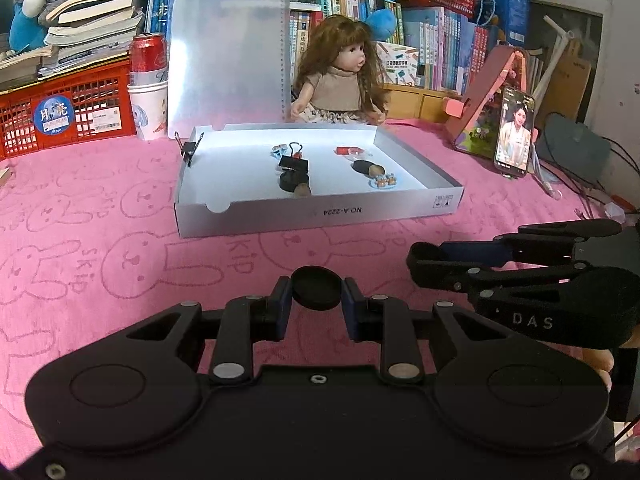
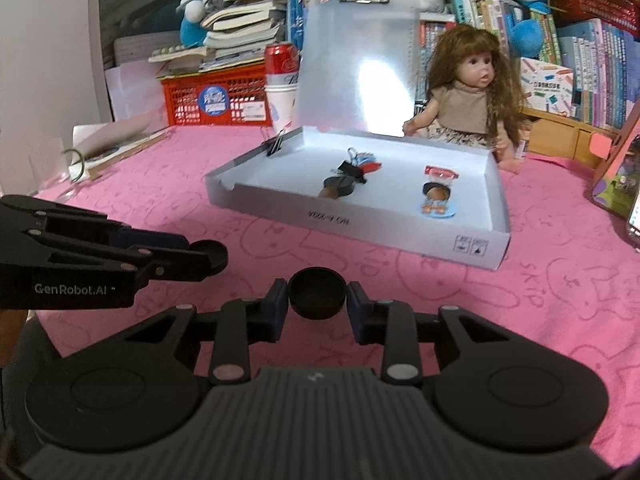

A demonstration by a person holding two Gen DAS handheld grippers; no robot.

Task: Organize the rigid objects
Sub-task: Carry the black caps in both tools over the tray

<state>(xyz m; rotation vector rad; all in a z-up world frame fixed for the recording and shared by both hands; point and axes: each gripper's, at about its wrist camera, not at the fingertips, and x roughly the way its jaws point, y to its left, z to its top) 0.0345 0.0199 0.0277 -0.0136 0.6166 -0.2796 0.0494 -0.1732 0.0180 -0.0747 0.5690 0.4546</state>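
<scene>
left gripper (image 1: 316, 307) and right gripper (image 2: 317, 307) each pinching a black disc | tray (image 1: 320, 216) ahead on the counter | binder clip (image 1: 294, 166) inside: light, stiff, slippery, grab its body

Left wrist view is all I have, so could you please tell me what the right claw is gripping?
Observer: The right claw is shut on a black round cap, seen head-on in the right wrist view.
Operator: Thank you; my left claw holds a similar black disc. Is anything lying left of the white tray?
Observer: Yes, a pile of papers lies on the pink cloth, apart from the tray.
</scene>
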